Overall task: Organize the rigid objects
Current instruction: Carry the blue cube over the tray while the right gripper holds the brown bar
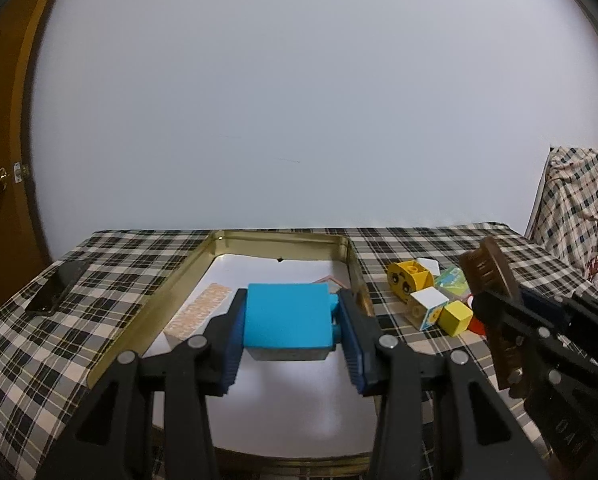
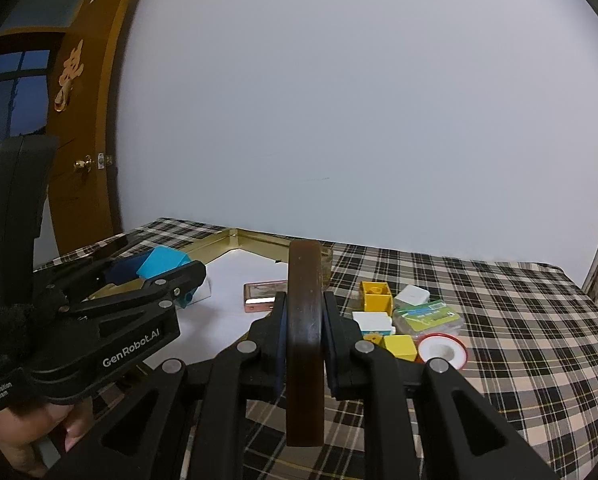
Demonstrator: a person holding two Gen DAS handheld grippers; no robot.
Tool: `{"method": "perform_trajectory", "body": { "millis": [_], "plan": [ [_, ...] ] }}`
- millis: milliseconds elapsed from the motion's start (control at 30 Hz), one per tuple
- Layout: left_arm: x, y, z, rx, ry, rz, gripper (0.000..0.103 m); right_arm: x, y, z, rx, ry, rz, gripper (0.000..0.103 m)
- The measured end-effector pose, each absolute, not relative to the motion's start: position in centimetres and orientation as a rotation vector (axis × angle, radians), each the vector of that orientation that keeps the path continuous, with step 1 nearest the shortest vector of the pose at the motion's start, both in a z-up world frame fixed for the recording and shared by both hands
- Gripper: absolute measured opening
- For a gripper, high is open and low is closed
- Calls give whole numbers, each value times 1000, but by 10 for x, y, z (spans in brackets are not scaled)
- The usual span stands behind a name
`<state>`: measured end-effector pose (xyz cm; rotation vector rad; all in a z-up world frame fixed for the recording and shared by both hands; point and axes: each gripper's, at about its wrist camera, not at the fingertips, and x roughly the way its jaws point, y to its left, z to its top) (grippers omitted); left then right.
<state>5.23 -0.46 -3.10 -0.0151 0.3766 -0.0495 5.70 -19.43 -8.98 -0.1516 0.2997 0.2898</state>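
Black linkages of the left claw (image 1: 291, 320) filled the foreground, its blue pads clamped on the sides of a bright blue plastic block (image 1: 285, 316). That block hung over the white floor of a shallow gold-rimmed metal tin (image 1: 215, 242), apparently so it could be set down there beside a pink patterned card (image 1: 201, 312). To the right, the right claw (image 2: 304, 320) was shut tight on a dark brown wooden comb (image 2: 305, 344), held edge-on and upright above the checked cloth surface (image 2: 519, 320), probably waiting its turn for the tin. A loose cluster of unsorted pieces lay just outside the tin's right wall: a yellow toy brick (image 2: 375, 296), a small yellow cube (image 2: 400, 347), and a red-rimmed tape roll (image 2: 443, 350).
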Motion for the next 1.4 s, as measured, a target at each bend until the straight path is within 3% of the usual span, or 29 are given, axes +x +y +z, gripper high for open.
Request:
{"method": "perform_trajectory", "body": {
  "millis": [1400],
  "plan": [
    [59, 45, -34, -38, 416, 25, 42, 74, -143, -98, -214, 357, 410, 17]
  ]
}}
